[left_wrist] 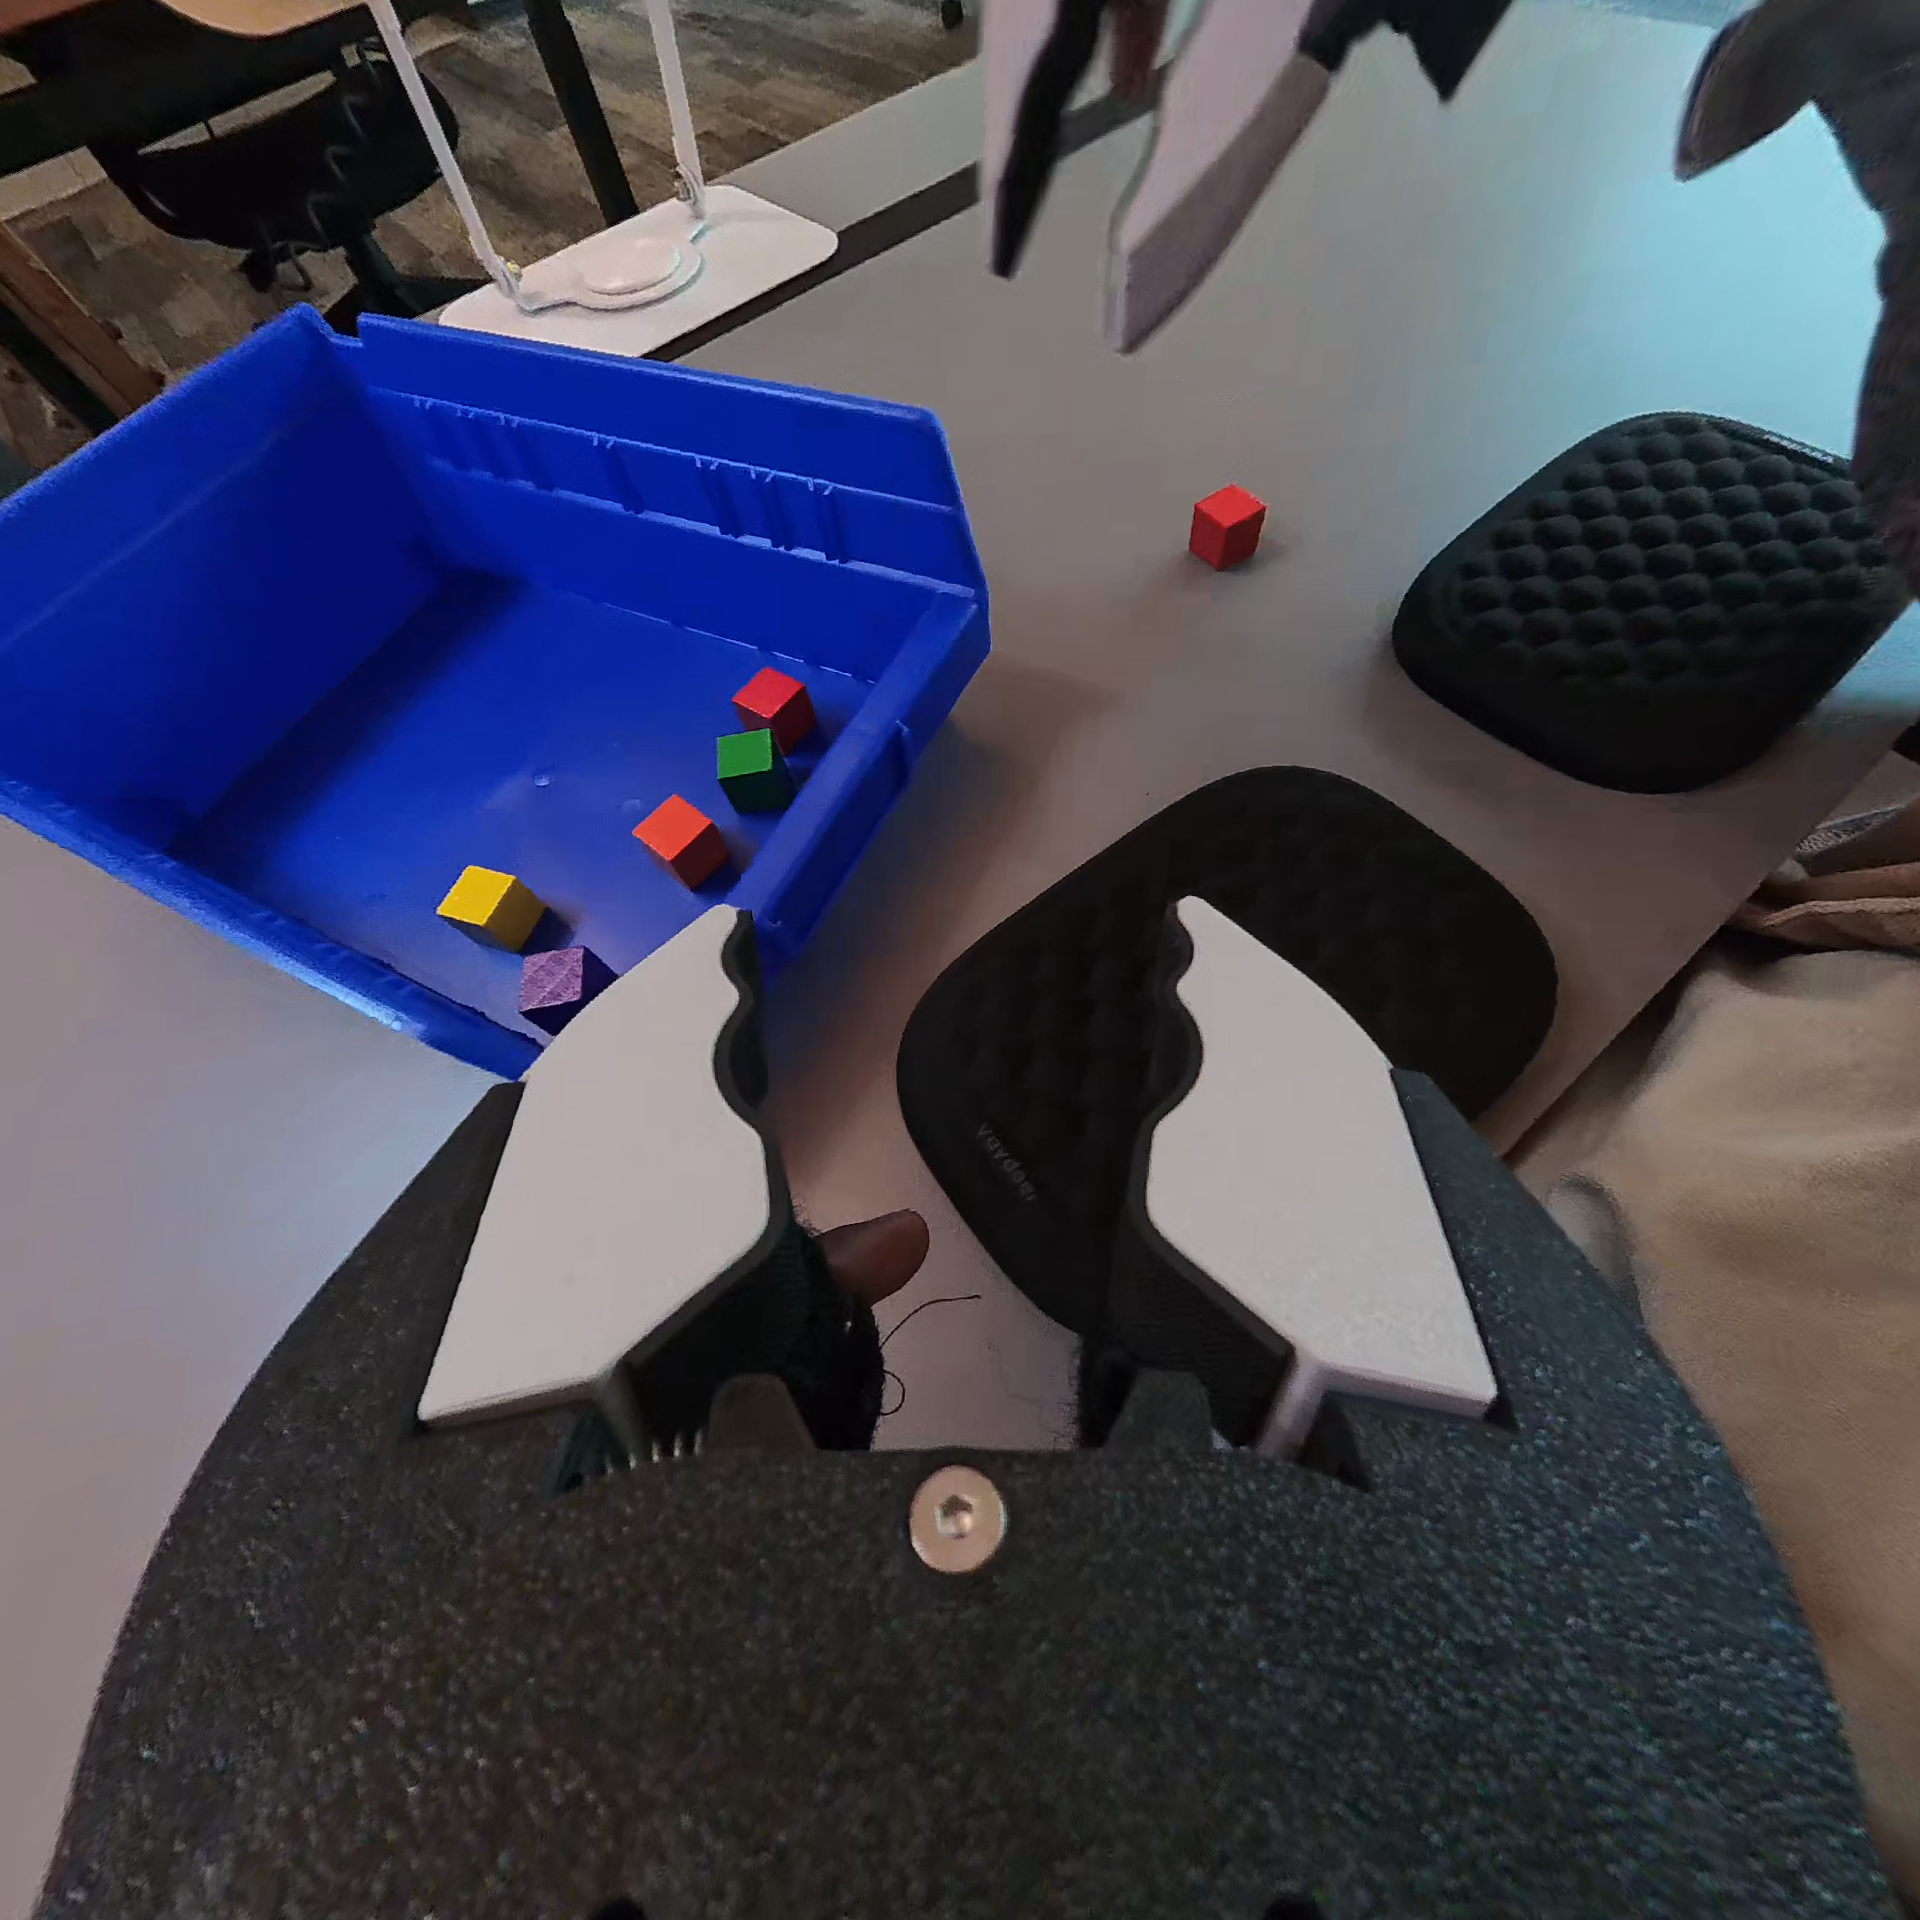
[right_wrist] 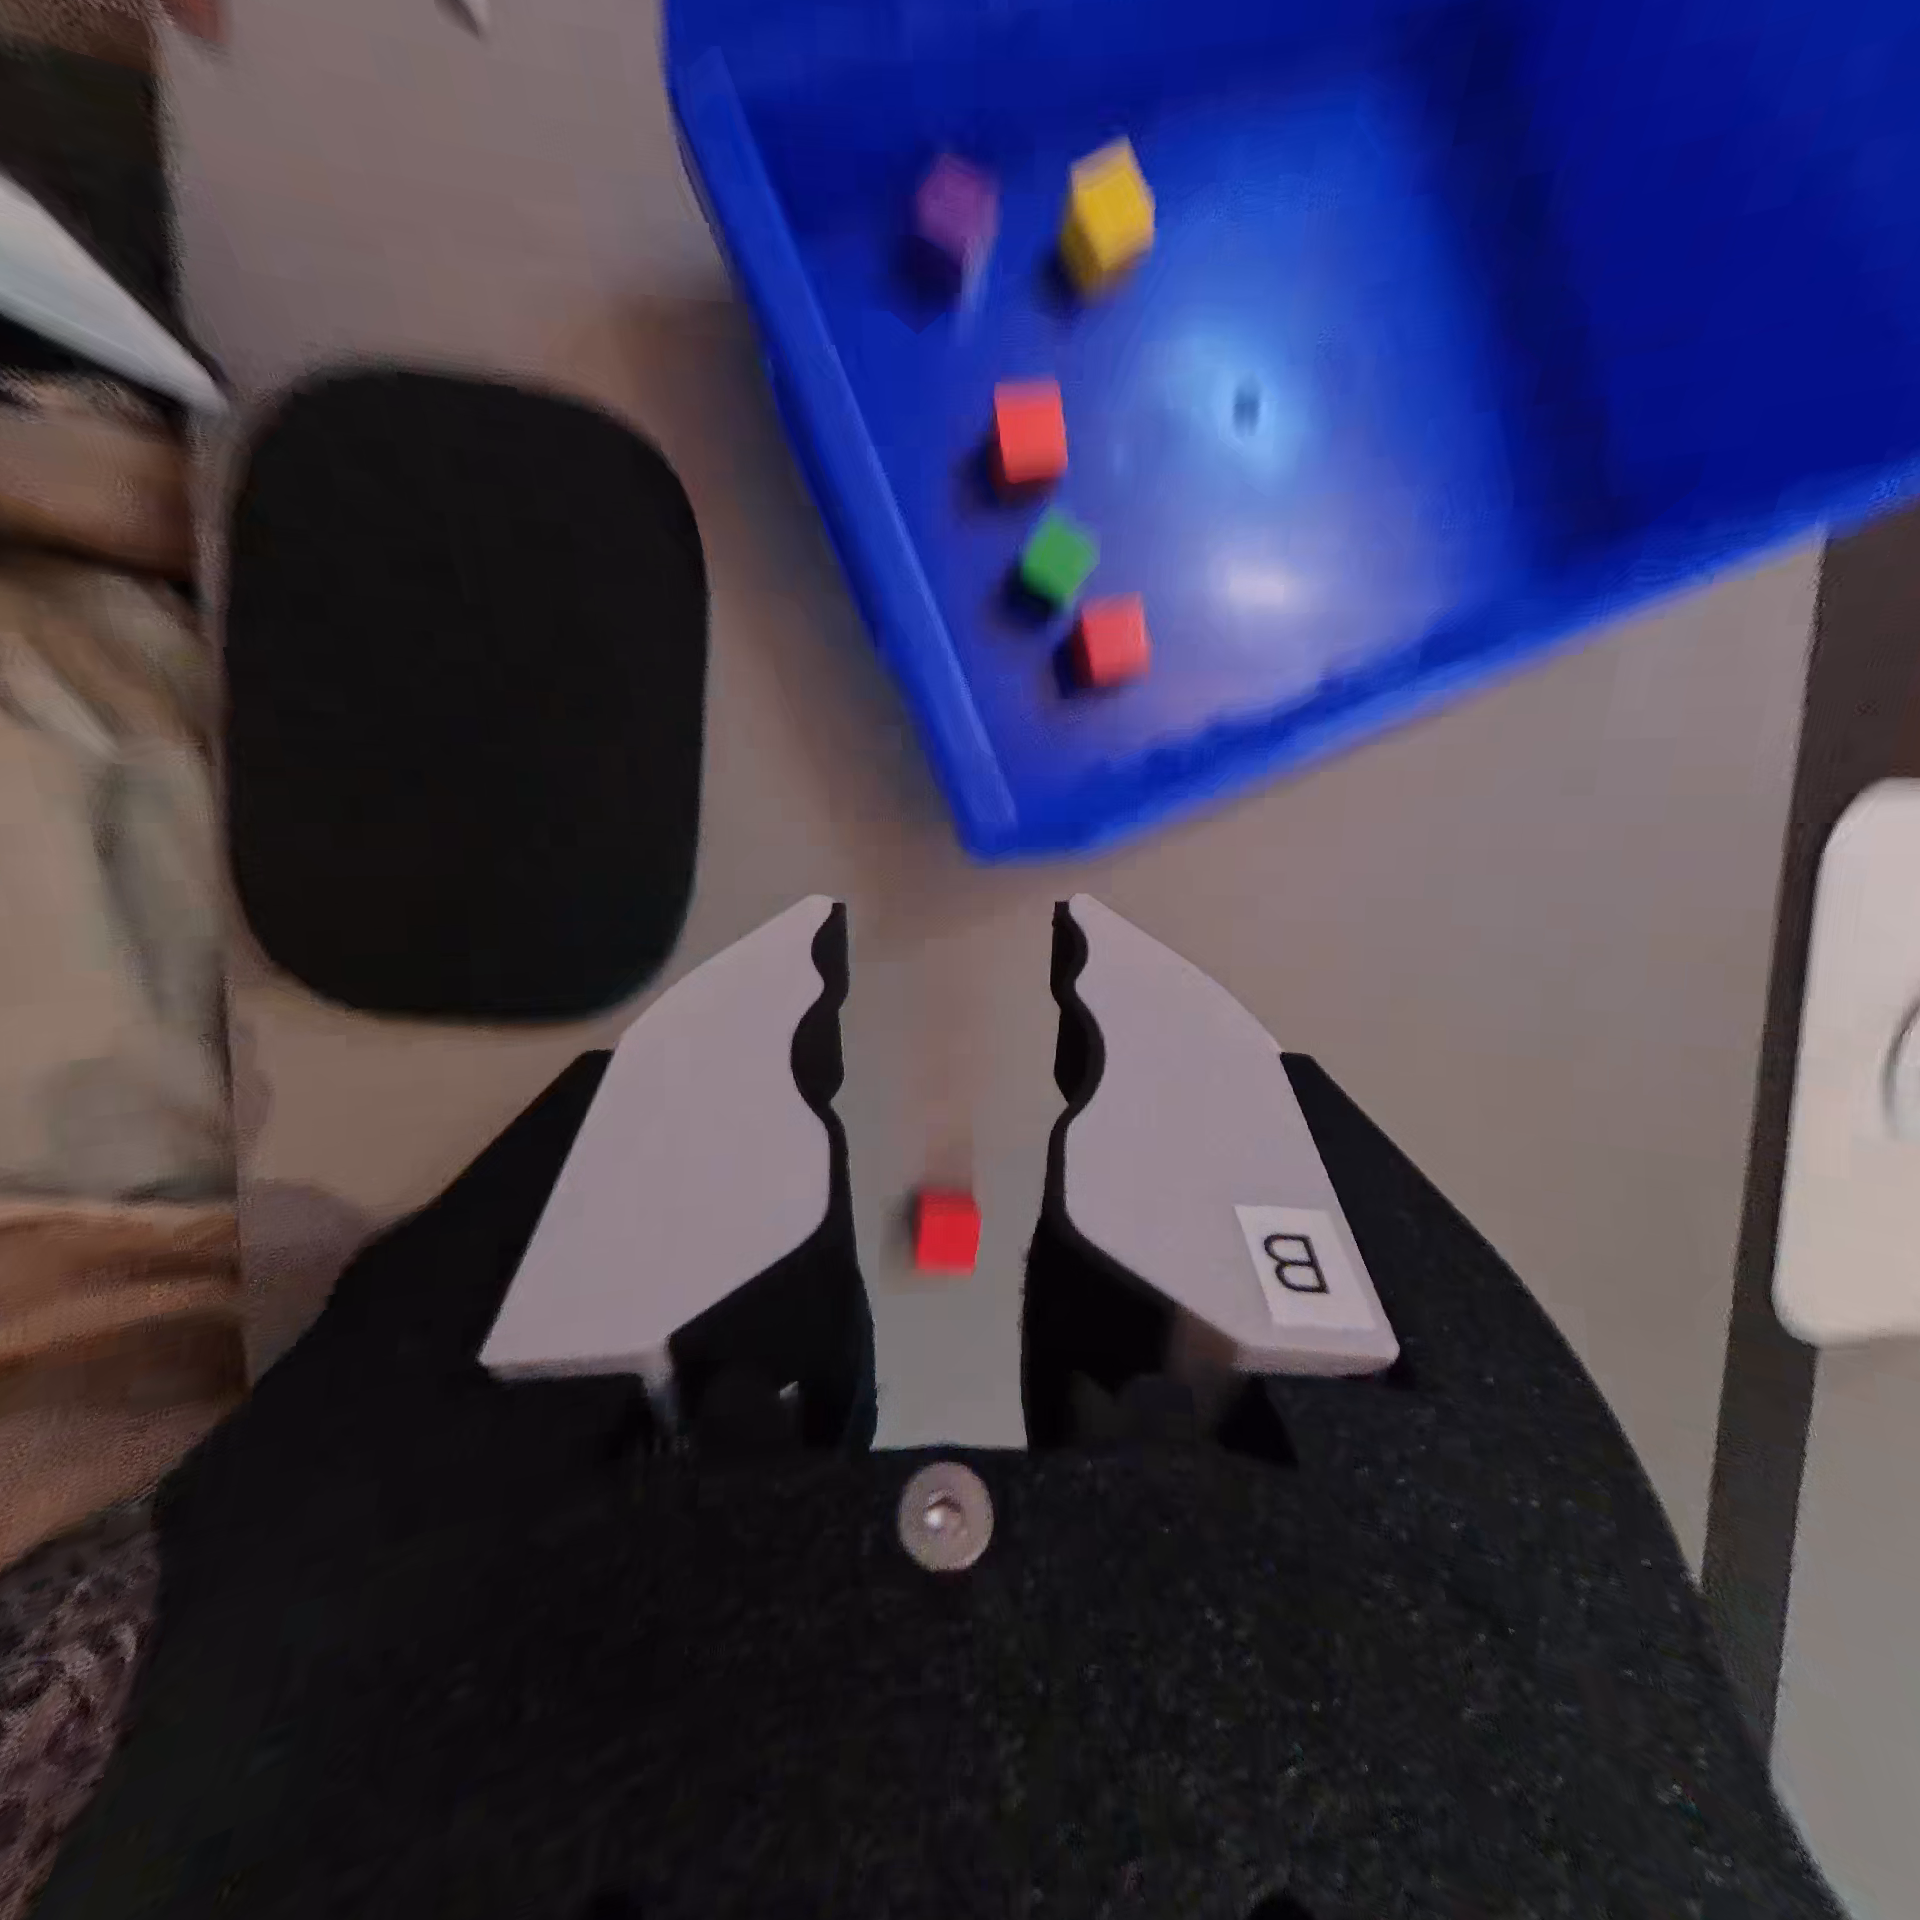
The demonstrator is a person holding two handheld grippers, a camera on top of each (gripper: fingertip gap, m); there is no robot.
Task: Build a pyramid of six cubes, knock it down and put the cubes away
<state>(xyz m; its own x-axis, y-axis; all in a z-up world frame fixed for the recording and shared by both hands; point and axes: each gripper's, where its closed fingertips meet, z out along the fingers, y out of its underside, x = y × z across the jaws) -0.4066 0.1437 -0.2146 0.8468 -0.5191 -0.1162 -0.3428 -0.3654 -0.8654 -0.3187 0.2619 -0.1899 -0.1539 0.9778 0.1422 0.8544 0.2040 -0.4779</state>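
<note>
A blue bin (left_wrist: 665,436) (right_wrist: 1662,312) on the grey table holds several cubes: red (left_wrist: 774,704), green (left_wrist: 750,767), orange-red (left_wrist: 681,837), yellow (left_wrist: 490,906) and purple (left_wrist: 561,985). One red cube (left_wrist: 1226,526) (right_wrist: 947,1230) lies alone on the table to the right of the bin. My left gripper (left_wrist: 956,935) is open and empty, low by the bin's near corner. My right gripper (right_wrist: 948,914) is open and empty, high above the lone red cube, which shows far below between its fingers. It also shows at the top of the left wrist view (left_wrist: 1081,281).
Two black padded rests (left_wrist: 1226,1029) (left_wrist: 1652,603) lie on the table near its right edge; one shows in the right wrist view (right_wrist: 457,686). A white lamp base (left_wrist: 665,260) (right_wrist: 1860,1060) stands behind the bin. Beige cloth (left_wrist: 1766,1195) lies beyond the table edge.
</note>
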